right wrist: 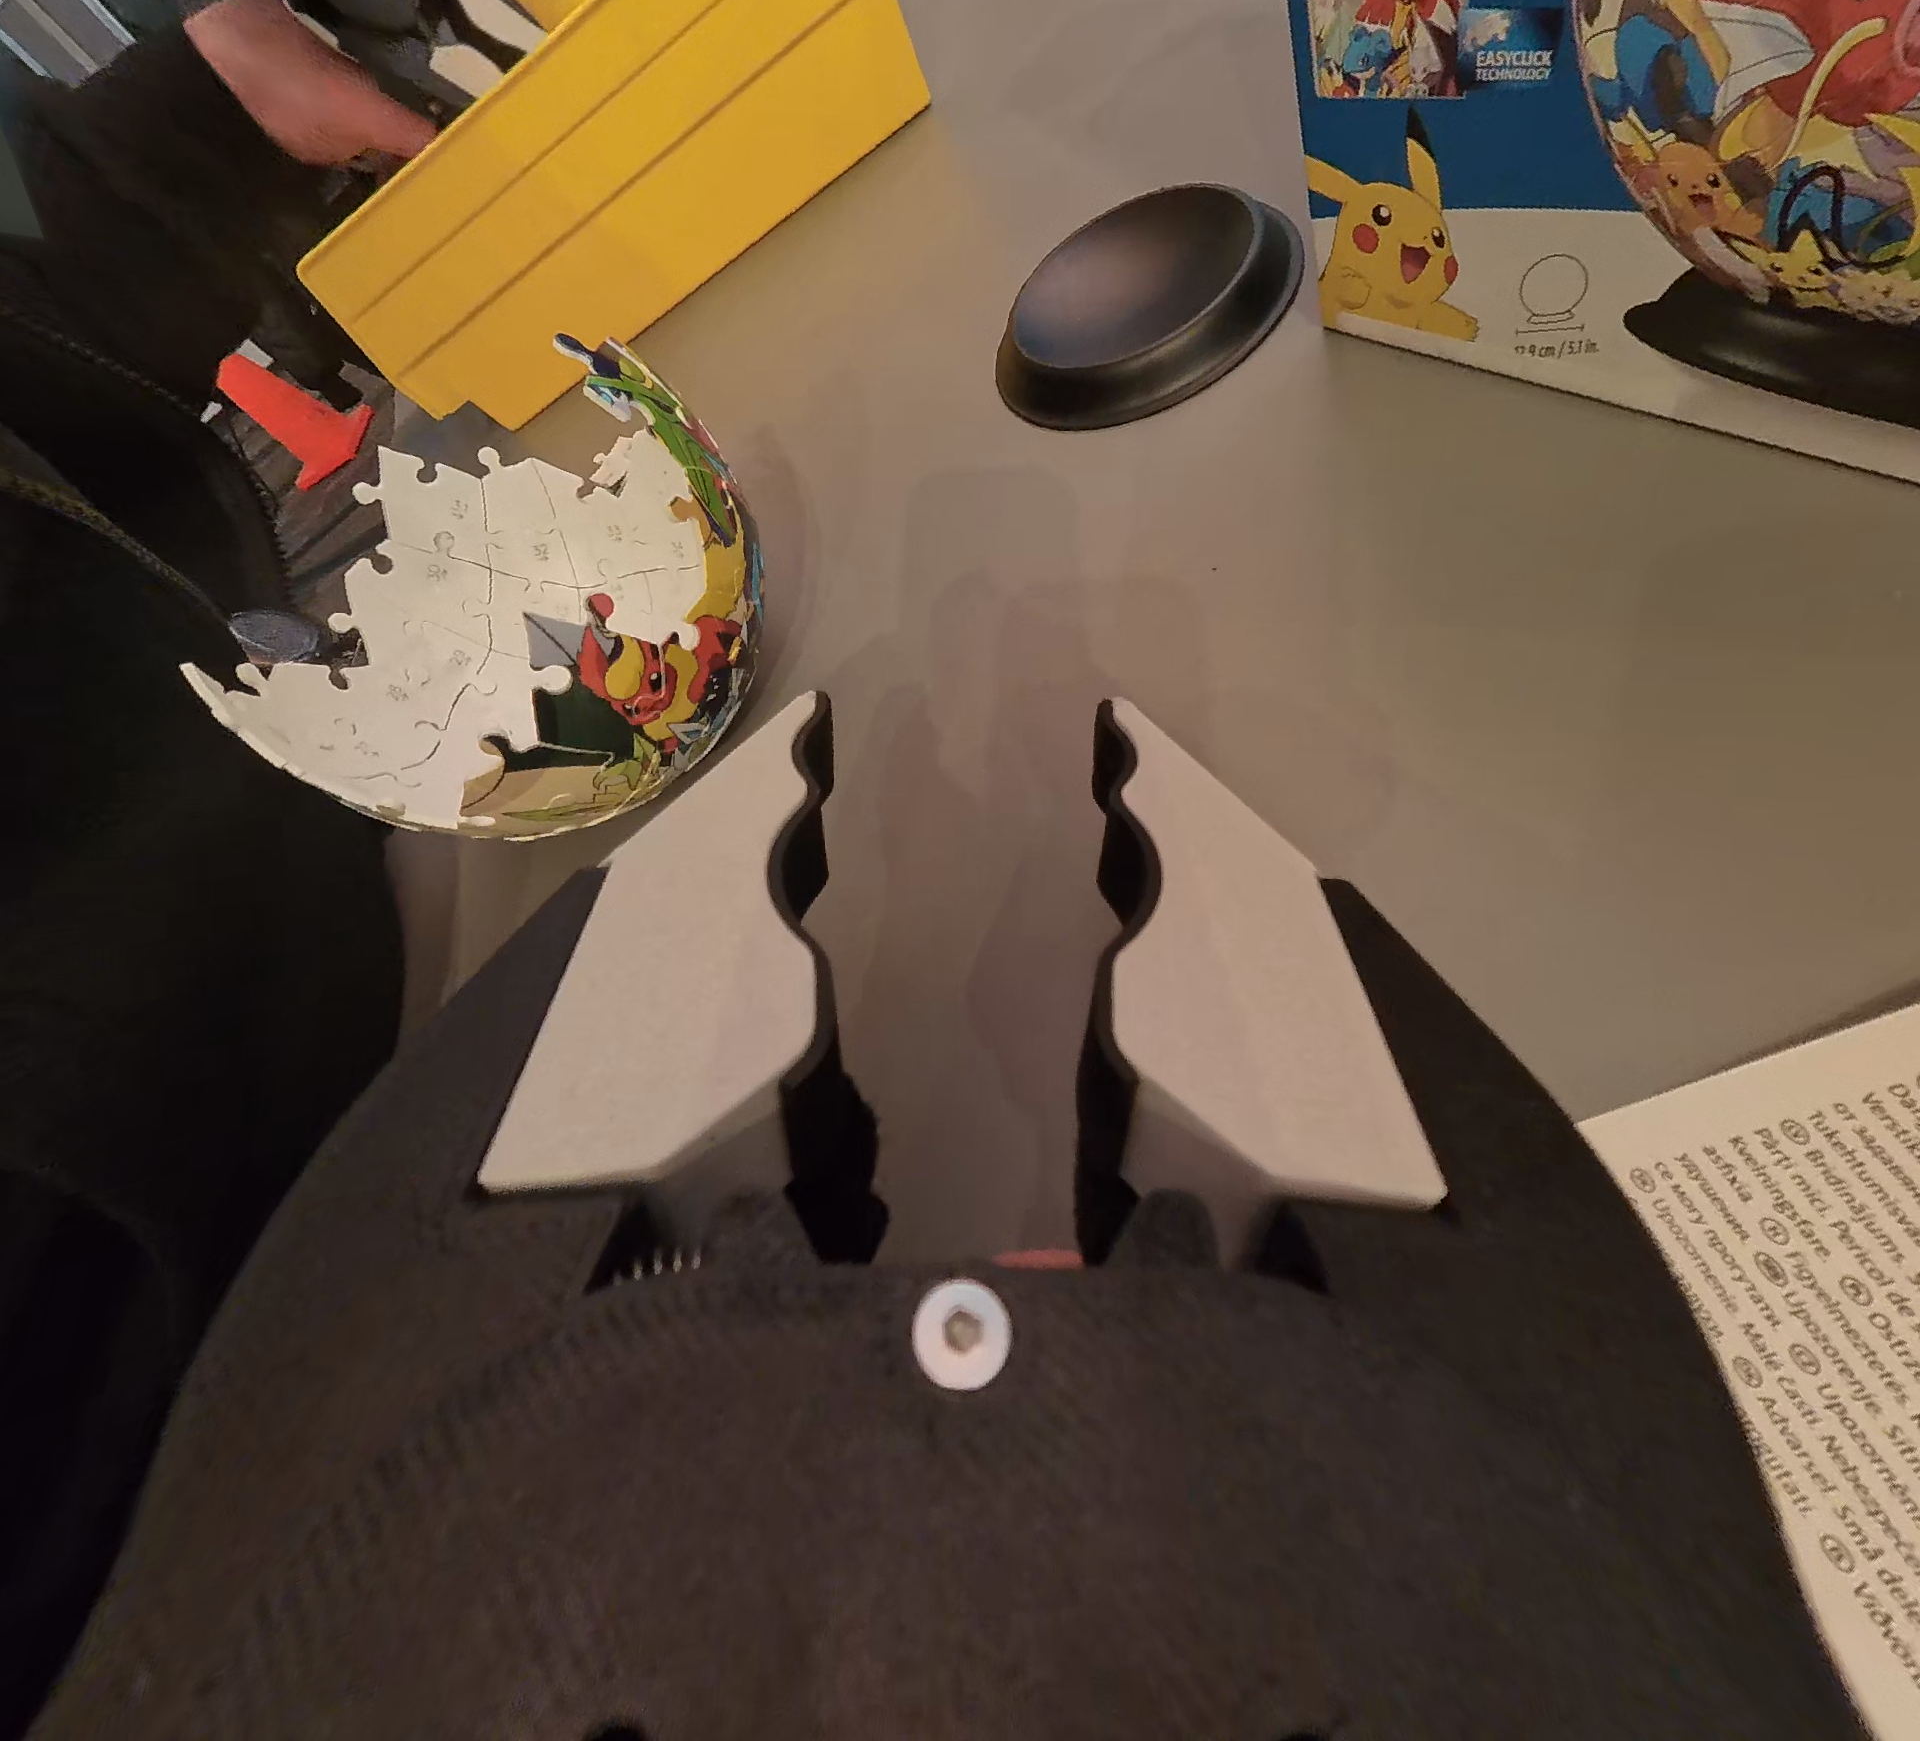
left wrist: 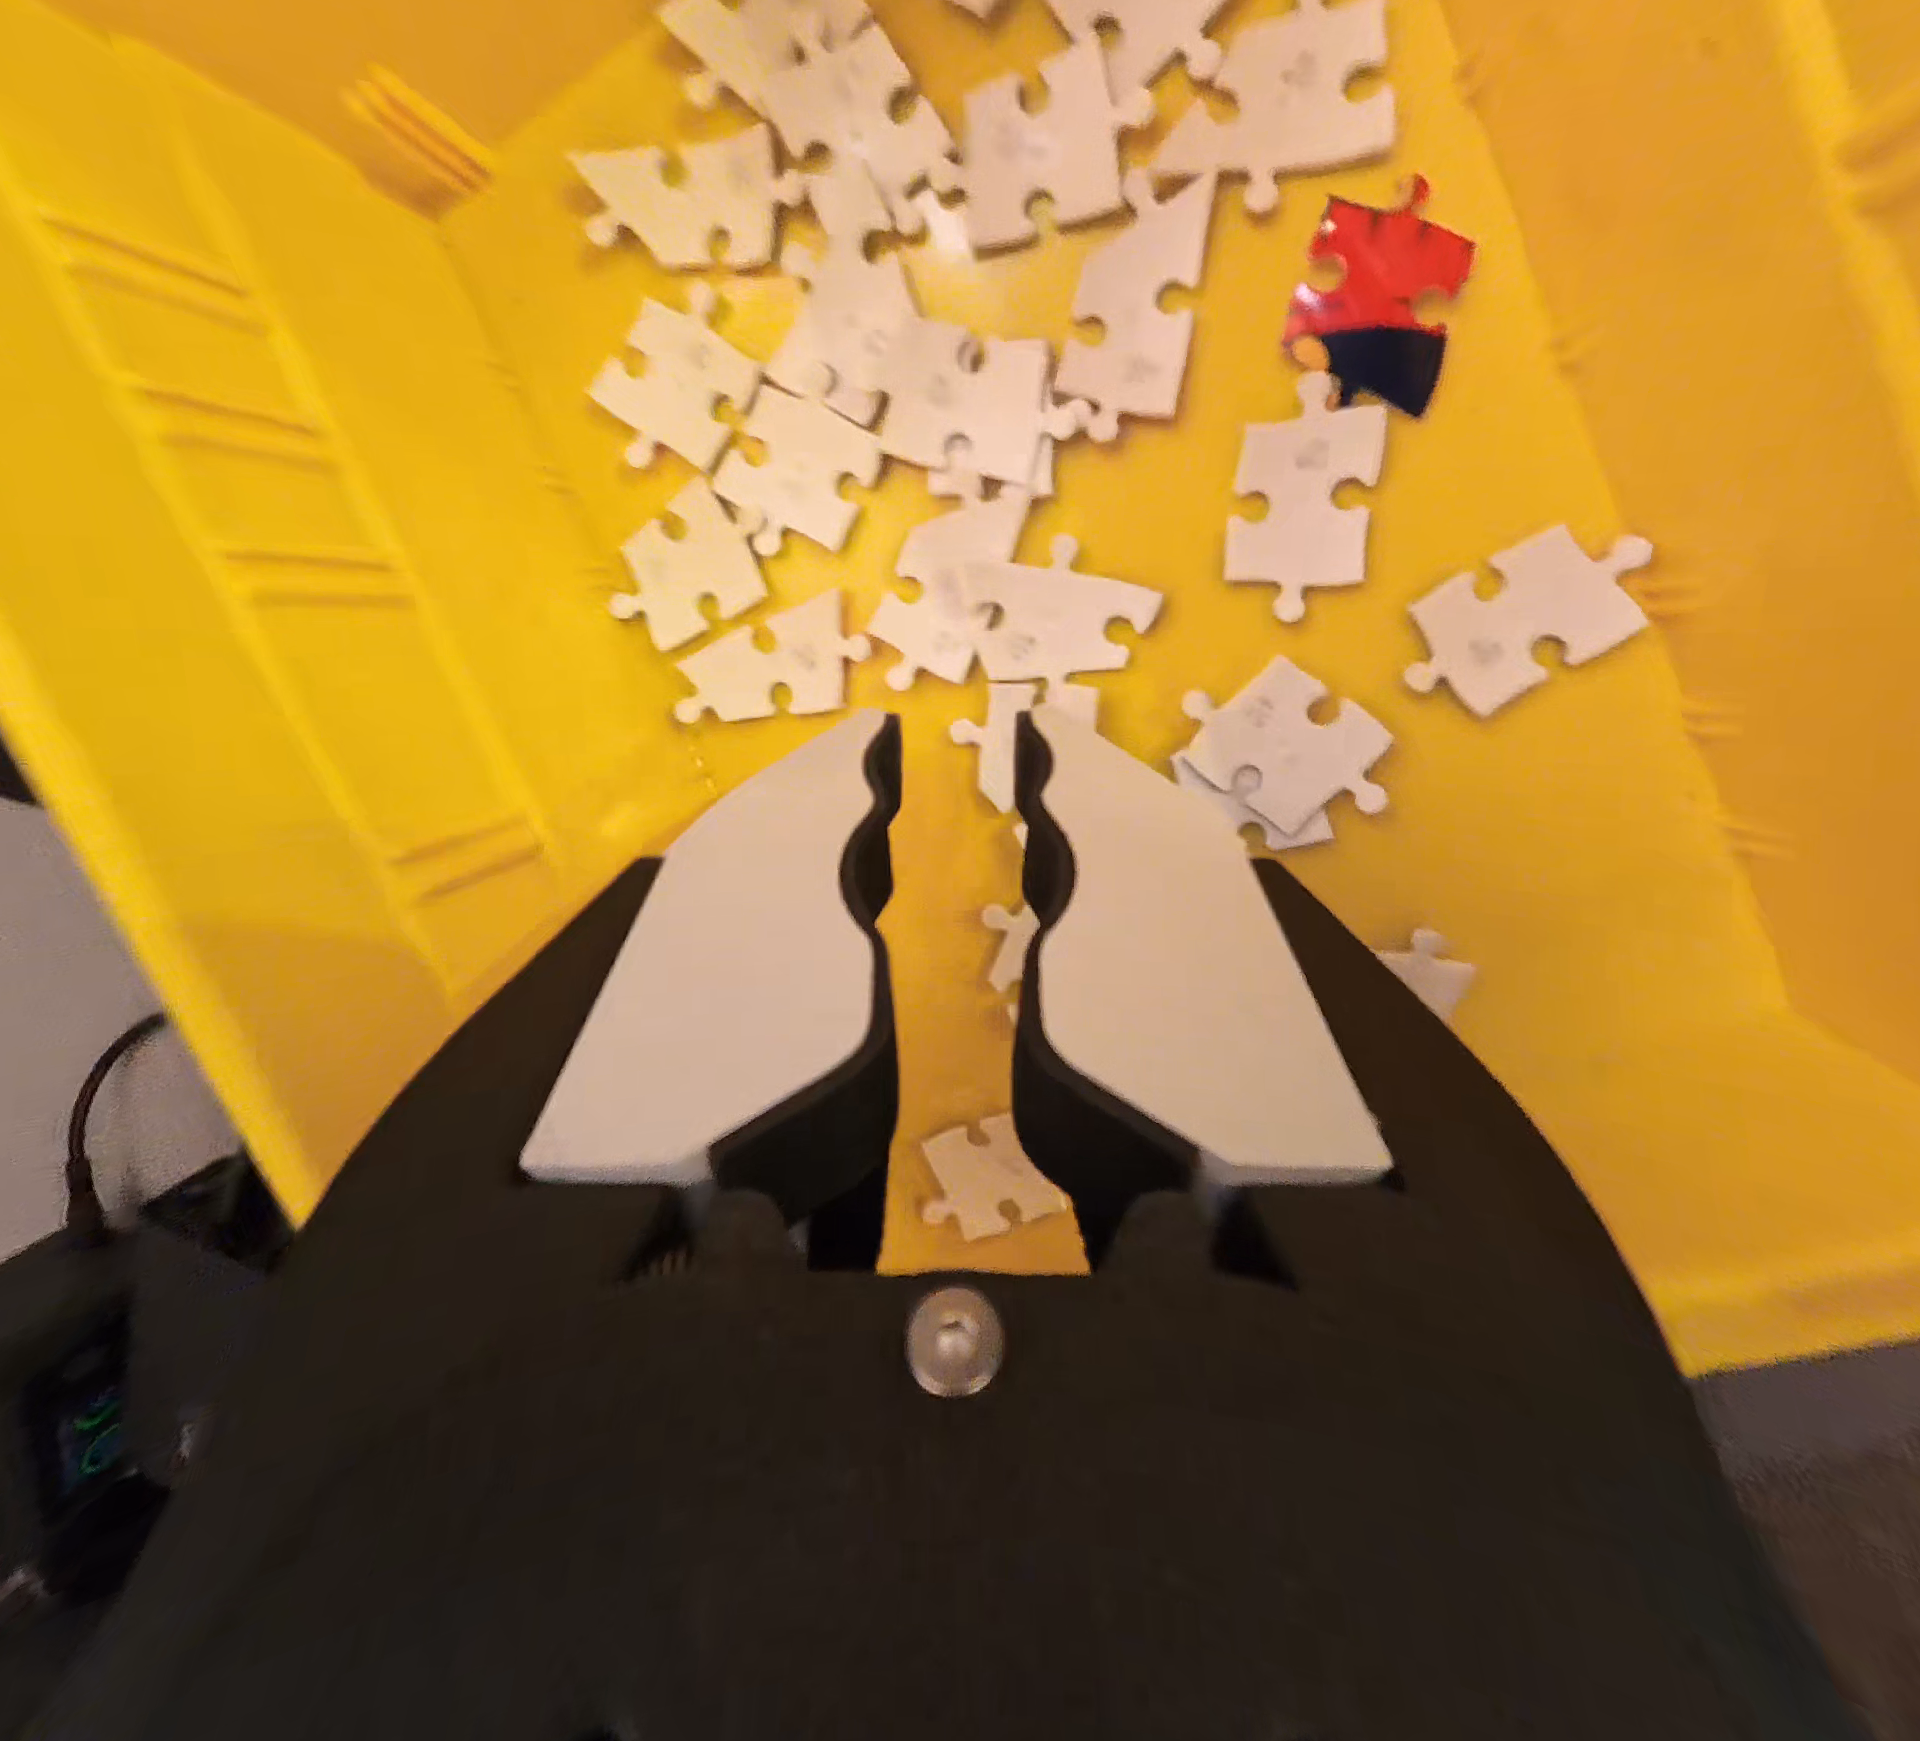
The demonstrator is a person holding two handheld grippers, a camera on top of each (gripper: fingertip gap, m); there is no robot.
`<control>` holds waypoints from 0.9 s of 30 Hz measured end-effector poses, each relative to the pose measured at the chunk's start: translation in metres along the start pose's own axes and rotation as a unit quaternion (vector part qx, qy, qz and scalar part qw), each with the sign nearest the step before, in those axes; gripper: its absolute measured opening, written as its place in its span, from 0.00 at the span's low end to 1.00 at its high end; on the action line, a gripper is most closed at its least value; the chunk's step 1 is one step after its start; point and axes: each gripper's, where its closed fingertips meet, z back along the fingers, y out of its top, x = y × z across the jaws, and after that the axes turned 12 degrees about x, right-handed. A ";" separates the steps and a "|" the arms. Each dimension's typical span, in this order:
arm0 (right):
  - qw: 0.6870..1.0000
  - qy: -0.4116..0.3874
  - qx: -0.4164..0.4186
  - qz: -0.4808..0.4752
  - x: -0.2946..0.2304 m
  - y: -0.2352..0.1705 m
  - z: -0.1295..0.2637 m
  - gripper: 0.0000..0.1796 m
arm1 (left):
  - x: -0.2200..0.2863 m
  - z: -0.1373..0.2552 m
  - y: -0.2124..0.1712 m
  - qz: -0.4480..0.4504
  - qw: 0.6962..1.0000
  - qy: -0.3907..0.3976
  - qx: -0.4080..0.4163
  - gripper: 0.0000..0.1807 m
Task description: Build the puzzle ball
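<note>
In the left wrist view my left gripper [left wrist: 954,730] reaches into a yellow bin [left wrist: 312,548]. Its jaws stand a narrow gap apart and hold nothing. Several loose puzzle pieces [left wrist: 977,403] lie white side up on the bin floor, one red and black piece [left wrist: 1371,299] face up at the right. A white piece [left wrist: 1003,756] lies just past the right fingertip. In the right wrist view my right gripper [right wrist: 961,715] is open and empty above the grey table [right wrist: 1351,652]. The half-built puzzle ball [right wrist: 520,611] rests on the table to its left, white inside facing me.
A black round stand [right wrist: 1148,304] sits on the table ahead of my right gripper. The puzzle box [right wrist: 1621,81] stands at the back right. A printed leaflet [right wrist: 1787,1276] lies at the near right. The yellow bin [right wrist: 644,122] is at the back left, a person's hand [right wrist: 301,81] in it. Tip to tip, the grippers are about 50 cm apart.
</note>
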 end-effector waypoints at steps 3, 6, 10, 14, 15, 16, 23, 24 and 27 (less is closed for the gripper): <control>1.000 0.000 -0.002 0.004 -0.001 -0.001 0.000 0.27 | -0.008 -0.007 0.000 -0.016 1.000 0.009 -0.020 0.13; 1.000 0.001 -0.001 0.002 -0.001 0.000 0.000 0.27 | -0.004 -0.020 0.007 -0.057 0.998 -0.009 -0.011 0.16; 1.000 0.003 0.001 0.002 -0.001 0.000 0.000 0.27 | 0.001 -0.032 0.016 -0.074 0.997 -0.026 -0.002 0.16; 1.000 0.004 0.002 0.000 -0.001 0.001 0.000 0.27 | 0.004 -0.035 0.016 -0.025 0.997 -0.067 -0.011 0.15; 1.000 0.004 0.002 0.000 -0.001 0.000 0.000 0.27 | 0.009 -0.036 0.016 -0.019 0.996 -0.085 -0.012 0.12; 1.000 0.005 0.002 0.000 -0.001 0.000 0.000 0.27 | 0.013 -0.035 0.015 -0.008 0.995 -0.100 -0.018 0.09; 1.000 0.007 0.003 -0.001 -0.002 0.001 0.001 0.27 | -0.005 -0.025 0.027 0.003 0.998 -0.064 0.007 0.16; 1.000 0.007 0.003 -0.001 -0.002 0.001 0.001 0.27 | -0.008 -0.027 0.024 -0.007 0.999 -0.053 -0.007 0.17; 1.000 0.007 0.003 0.001 -0.002 0.001 0.001 0.27 | -0.002 -0.035 0.014 -0.018 0.997 -0.059 -0.040 0.17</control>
